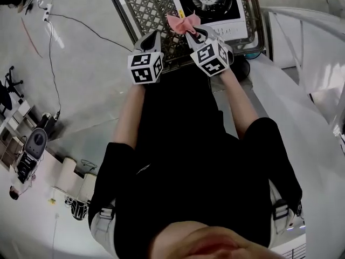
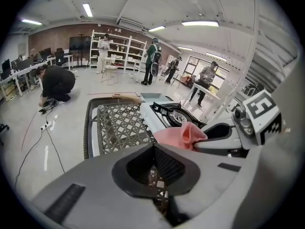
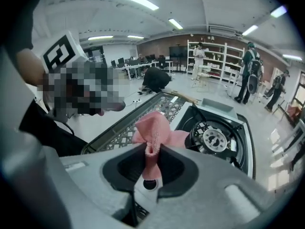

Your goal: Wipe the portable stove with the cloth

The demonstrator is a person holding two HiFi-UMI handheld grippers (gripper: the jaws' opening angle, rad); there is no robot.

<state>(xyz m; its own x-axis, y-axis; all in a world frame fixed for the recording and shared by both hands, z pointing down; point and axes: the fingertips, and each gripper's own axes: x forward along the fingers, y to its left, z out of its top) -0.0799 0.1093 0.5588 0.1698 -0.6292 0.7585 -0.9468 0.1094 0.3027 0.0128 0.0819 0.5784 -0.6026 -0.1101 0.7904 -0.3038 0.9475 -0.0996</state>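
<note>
The jaws of the right gripper (image 3: pixel 151 149) pinch the pink cloth (image 3: pixel 153 128), with the portable stove (image 3: pixel 217 138) just ahead and slightly right on the lattice table (image 2: pixel 119 123), farther from the left gripper (image 2: pixel 155 149), whose jaws are pressed together on nothing.

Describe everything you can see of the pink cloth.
The cloth is small, pink and soft-looking, with a fine knit-like texture. It is bunched, not spread: one fold is clamped in the right claw, and the rest flares beyond the tips in loose lobes. It is held in the air over the lattice tabletop, just short of the portable stove; only the claw appears to touch it.
</note>
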